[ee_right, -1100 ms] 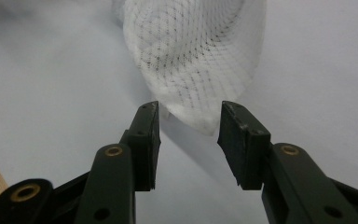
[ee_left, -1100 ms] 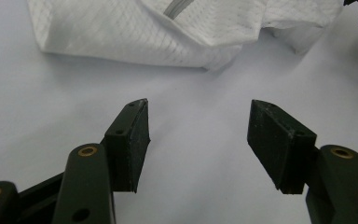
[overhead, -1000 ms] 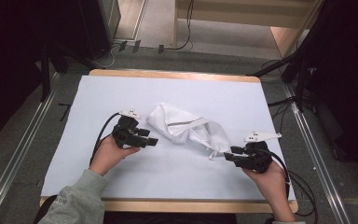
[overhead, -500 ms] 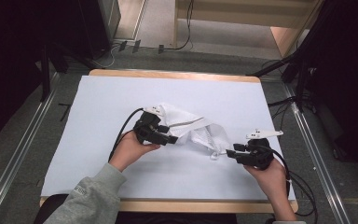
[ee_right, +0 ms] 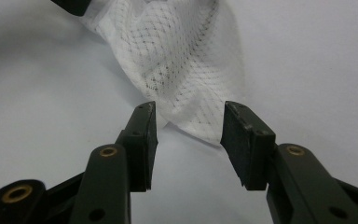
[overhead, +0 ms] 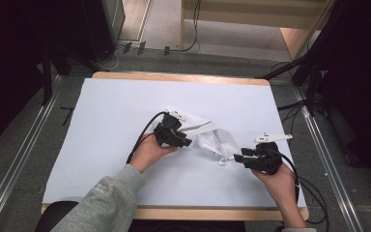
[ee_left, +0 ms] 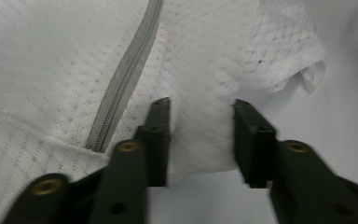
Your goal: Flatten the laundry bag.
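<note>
A white mesh bag [overhead: 213, 138] with a grey zipper [ee_left: 129, 72] lies crumpled in the middle of the white table [overhead: 121, 104]. My left gripper [overhead: 189, 143] rests on the bag's left part. Its jaws have just been closing and still stand apart, with a raised fold of mesh [ee_left: 203, 135] between them [ee_left: 203, 105]. My right gripper [overhead: 237, 156] sits at the bag's right end. Its jaws stand open on either side of the bag's corner [ee_right: 191, 116], pads clear of the cloth [ee_right: 189, 109]. A small white loop [ee_left: 316, 77] hangs off the bag's edge.
The table's wooden edge [overhead: 212, 212] runs along the front. Cables [overhead: 142, 137] trail from both grippers across the table top. A metal rail [overhead: 19, 164] runs along each side of the table, and dark equipment stands on the floor behind.
My left hand has slid right, onto the bag, and its jaws have narrowed around a fold. The bag has bunched up toward the right. The right hand has stayed in place.
</note>
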Available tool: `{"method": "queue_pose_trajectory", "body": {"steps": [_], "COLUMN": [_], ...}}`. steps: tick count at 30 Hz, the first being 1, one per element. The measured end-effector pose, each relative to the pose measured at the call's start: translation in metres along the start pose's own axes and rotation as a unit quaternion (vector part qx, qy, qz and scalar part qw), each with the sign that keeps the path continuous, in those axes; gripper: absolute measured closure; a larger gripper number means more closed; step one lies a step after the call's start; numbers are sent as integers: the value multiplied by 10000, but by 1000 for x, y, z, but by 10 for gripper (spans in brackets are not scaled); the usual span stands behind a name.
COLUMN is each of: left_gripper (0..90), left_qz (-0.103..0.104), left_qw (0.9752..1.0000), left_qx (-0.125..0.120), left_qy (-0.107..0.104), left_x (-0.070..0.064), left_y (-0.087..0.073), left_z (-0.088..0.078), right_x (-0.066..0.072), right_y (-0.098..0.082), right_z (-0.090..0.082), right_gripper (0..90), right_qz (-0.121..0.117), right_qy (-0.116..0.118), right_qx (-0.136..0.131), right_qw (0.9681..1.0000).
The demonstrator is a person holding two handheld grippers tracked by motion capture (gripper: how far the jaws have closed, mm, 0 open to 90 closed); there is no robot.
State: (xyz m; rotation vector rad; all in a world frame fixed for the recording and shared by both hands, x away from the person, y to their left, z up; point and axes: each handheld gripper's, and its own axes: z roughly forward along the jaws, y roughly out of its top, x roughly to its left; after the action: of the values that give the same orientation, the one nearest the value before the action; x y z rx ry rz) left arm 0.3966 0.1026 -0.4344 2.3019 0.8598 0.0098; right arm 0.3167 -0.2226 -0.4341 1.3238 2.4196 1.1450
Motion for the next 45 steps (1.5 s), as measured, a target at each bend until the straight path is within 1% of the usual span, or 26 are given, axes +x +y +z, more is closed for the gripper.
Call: {"method": "queue_pose_trajectory", "body": {"steps": [1, 2, 6, 8, 12, 13, 14, 15, 19, 20, 23, 25, 28, 29, 30, 31, 32, 34, 35, 36, 37, 38, 39, 42, 43, 45], "left_gripper": [886, 895, 900, 900, 900, 900, 900, 900, 900, 900, 900, 899, 899, 898, 898, 897, 897, 897, 897, 897, 897, 897, 897, 896, 896, 896], "left_qz": [45, 45, -12, 50, 116, 110, 120, 120, 77, 84, 123, 134, 126, 117, 35, 35, -2, -30, -66, -78, -102, -128, -160, -208, -234, -299], "left_qw": [10000, 10000, 9997, 9997, 9993, 9993, 9993, 9993, 9993, 9992, 9992, 9992, 9994, 9995, 9995, 9995, 9995, 9995, 9995, 9995, 9995, 9995, 9995, 9994, 9993, 9990], "left_qx": [-30, -30, -94, -131, -233, -243, -269, -269, -279, -301, -258, -242, -190, -185, -213, -213, -228, -233, -249, -237, -243, -253, -264, -282, -305, -331], "left_qy": [-32, -32, -210, -200, -254, -280, -239, -239, -222, -249, -286, -284, -242, -227, -229, -229, -227, -194, -185, -168, -153, -156, -120, -55, -33, 2], "left_x": [1, 1, 5, 4, 3, 3, 5, 5, 7, 6, 3, 1, 0, 1, 4, 4, 6, 8, 8, 9, 10, 10, 11, 13, 14, 16], "left_y": [-2, -2, -7, -10, -18, -21, -27, -27, -39, -42, -49, -56, -69, -74, -81, -81, -84, -91, -94, -97, -99, -102, -105, -111, -113, -116], "left_z": [-2, -2, -13, -22, -45, -50, -59, -59, -72, -75, -82, -86, -92, -95, -99, -99, -102, -106, -108, -110, -112, -114, -115, -120, -121, -124], "right_x": [-1, -1, -2, -3, -4, -4, -3, -3, -2, -2, -1, 0, 0, 0, 1, 2, 2, 5, 5, 8, 8, 11, 12, 16, 19, 20], "right_y": [0, 0, 1, 1, 2, 3, 4, 4, 9, 12, 16, 22, 26, 31, 33, 35, 35, 42, 42, 47, 47, 51, 53, 58, 61, 63], "right_z": [0, 0, -2, -2, -3, -3, -3, -3, 0, 3, 4, 7, 9, 13, 16, 19, 19, 26, 26, 32, 32, 37, 40, 44, 49, 51], "right_gripper": [572, 573, 573, 574, 579, 580, 587, 587, 595, 605, 628, 659, 665, 667, 667, 667, 667, 667, 667, 667, 667, 667, 667, 667, 668, 671], "right_qz": [4, 15, 47, 56, 72, 75, 79, 79, 76, 51, 61, 57, 59, 22, 23, -16, -16, -94, -94, -134, -134, -164, -214, -245, -293, -336], "right_qy": [0, -12, -26, -51, -81, -81, -95, -95, -86, -92, -70, -52, -31, -3, -13, -8, -8, 39, 39, 65, 65, 96, 126, 154, 193, 219], "right_qx": [-21, -30, -65, -90, -135, -152, -162, -162, -212, -211, -227, -285, -311, -308, -290, -284, -284, -263, -263, -234, -234, -209, -207, -193, -178, -171], "right_qw": [10000, 10000, 10000, 9999, 9999, 9998, 9998, 9998, 9997, 9997, 9997, 9996, 9995, 9995, 9996, 9996, 9996, 9996, 9996, 9996, 9996, 9996, 9995, 9994, 9992, 9990]}}
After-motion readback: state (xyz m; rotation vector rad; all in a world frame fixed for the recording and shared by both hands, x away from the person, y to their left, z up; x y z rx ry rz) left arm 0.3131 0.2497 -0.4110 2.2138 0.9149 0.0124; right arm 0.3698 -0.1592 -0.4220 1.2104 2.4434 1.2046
